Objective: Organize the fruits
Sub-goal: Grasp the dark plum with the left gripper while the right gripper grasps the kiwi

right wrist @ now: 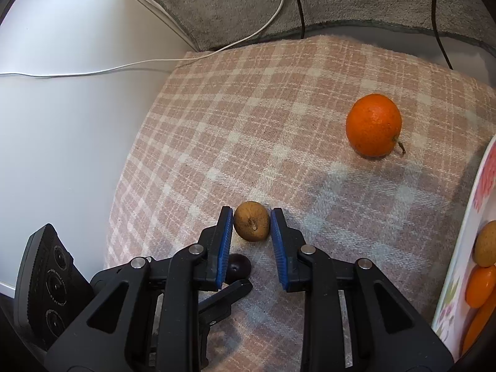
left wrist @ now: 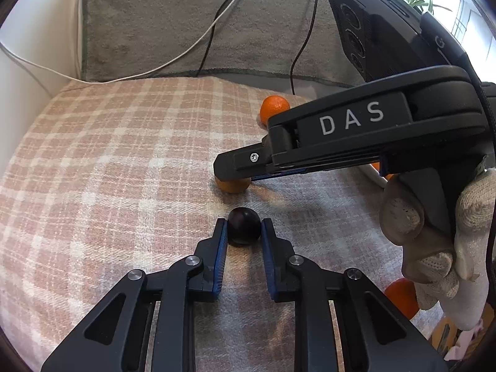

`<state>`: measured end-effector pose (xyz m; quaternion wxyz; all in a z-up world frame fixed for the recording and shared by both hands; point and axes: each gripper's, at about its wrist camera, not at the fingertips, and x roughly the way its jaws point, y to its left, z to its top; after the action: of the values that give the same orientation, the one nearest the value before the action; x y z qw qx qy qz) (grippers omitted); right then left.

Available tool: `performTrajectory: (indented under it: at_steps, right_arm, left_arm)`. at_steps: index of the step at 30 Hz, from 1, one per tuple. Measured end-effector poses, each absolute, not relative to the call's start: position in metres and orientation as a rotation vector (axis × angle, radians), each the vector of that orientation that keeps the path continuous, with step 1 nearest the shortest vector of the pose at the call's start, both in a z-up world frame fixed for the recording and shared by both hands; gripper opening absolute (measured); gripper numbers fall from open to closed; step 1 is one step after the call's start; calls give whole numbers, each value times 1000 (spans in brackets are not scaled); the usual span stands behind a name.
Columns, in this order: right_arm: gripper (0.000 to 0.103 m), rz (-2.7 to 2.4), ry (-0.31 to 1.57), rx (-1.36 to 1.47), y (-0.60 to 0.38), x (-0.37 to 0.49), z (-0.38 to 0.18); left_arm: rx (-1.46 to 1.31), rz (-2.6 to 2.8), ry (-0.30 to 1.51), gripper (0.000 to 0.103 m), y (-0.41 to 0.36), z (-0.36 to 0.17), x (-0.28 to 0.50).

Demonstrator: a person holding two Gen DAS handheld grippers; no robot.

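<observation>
- The left gripper [left wrist: 244, 228] pinches a dark round fruit [left wrist: 244, 227] on the plaid cloth [left wrist: 124, 161].
- The right gripper [right wrist: 251, 221] clamps a small brownish fruit [right wrist: 251, 221], half hidden in the left view.
- An orange [right wrist: 373, 125] lies apart; the tray [right wrist: 465, 238] is cut off at the edge.

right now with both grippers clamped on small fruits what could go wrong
The left gripper pinches the small dark round fruit only at its fingertips, so it may pop out when lifted. The right gripper, shut on the small brownish-yellow round fruit, sits very close, so they might collide.
</observation>
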<state>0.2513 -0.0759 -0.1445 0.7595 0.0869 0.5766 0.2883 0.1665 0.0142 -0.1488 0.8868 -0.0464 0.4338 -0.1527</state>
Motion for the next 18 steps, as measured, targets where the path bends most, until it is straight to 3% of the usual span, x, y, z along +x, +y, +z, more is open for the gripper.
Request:
performTrajectory:
  at_steps: [18]
  right_arm:
    - [26, 628, 1160, 183, -103, 230, -109]
  left_arm:
    - [-102, -310, 855, 20, 16, -128, 142]
